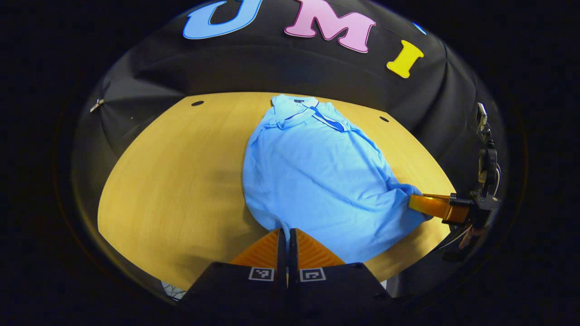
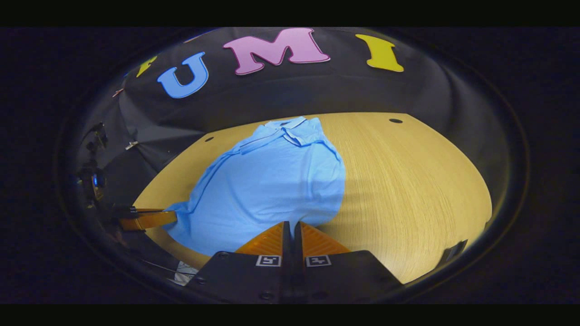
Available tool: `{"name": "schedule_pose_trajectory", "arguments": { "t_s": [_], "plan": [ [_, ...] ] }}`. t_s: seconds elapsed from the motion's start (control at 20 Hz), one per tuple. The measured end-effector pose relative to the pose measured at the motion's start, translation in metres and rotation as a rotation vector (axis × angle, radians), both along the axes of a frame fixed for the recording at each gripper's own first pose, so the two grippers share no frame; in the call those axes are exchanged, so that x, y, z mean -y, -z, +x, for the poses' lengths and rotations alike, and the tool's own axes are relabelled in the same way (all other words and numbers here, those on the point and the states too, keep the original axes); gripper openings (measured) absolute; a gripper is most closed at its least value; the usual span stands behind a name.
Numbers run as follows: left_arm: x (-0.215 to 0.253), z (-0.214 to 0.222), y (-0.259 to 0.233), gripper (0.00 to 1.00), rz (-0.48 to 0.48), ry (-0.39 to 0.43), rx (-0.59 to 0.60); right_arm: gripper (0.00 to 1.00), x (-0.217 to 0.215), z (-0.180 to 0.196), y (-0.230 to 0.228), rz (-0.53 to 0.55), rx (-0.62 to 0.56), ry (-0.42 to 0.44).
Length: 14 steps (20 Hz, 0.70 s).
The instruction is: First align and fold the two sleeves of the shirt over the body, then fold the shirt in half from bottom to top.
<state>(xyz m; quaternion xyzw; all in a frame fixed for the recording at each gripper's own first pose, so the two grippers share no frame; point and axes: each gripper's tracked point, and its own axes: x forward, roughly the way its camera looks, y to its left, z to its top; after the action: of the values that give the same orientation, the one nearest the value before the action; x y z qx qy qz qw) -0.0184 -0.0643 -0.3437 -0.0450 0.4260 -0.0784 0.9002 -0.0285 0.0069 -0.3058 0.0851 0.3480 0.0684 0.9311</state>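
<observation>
Shirt (image 1: 312, 181) on table (image 1: 172, 181), sleeves folded in; left gripper (image 1: 287, 235) and right gripper (image 2: 292, 228) clamped on hem corners; step: bottom-to-top fold; next, lift hem evenly toward collar (image 1: 299, 108).

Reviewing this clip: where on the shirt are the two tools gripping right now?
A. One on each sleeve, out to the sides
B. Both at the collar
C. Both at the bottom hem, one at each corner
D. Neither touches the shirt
C: the left tool and the right tool are each closed on a near hem corner of the blue shirt, whose collar lies at the table's far side.
</observation>
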Motion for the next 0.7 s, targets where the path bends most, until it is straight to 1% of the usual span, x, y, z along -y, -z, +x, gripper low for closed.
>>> {"name": "schedule_pose_trajectory", "arguments": {
  "t_s": [0.1, 0.25, 0.35, 0.4, 0.45, 0.55, 0.6, 0.65, 0.7],
  "plan": [
    [0.0, 0.018, -0.013, 0.06, -0.002, -0.006, 0.031, 0.05, -0.003, 0.019, -0.012, 0.015, 0.033, -0.007],
    [-0.001, 0.051, -0.03, 0.06, -0.01, -0.031, 0.075, 0.05, 0.002, 0.053, -0.018, -0.009, 0.076, -0.011],
    [0.003, 0.073, -0.04, 0.06, -0.028, -0.044, 0.107, 0.05, 0.003, 0.079, -0.026, 0.01, 0.108, 0.001],
    [0.007, 0.085, -0.044, 0.06, -0.038, -0.046, 0.123, 0.0, 0.004, 0.091, -0.031, 0.016, 0.125, 0.004],
    [0.009, 0.096, -0.048, 0.06, -0.041, -0.047, 0.139, 0.05, 0.007, 0.104, -0.037, 0.013, 0.144, 0.008],
    [0.011, 0.125, -0.059, 0.06, -0.043, -0.06, 0.188, 0.05, 0.012, 0.132, -0.048, 0.012, 0.183, 0.015],
    [0.013, 0.14, -0.065, 0.06, -0.046, -0.063, 0.212, 0.0, 0.014, 0.146, -0.056, 0.015, 0.203, 0.019],
    [0.014, 0.155, -0.068, 0.06, -0.043, -0.063, 0.23, 0.05, 0.018, 0.159, -0.063, 0.016, 0.222, 0.024],
    [0.014, 0.17, -0.075, 0.01, -0.044, -0.062, 0.256, 0.08, 0.022, 0.173, -0.068, 0.016, 0.239, 0.029]
  ]
}}
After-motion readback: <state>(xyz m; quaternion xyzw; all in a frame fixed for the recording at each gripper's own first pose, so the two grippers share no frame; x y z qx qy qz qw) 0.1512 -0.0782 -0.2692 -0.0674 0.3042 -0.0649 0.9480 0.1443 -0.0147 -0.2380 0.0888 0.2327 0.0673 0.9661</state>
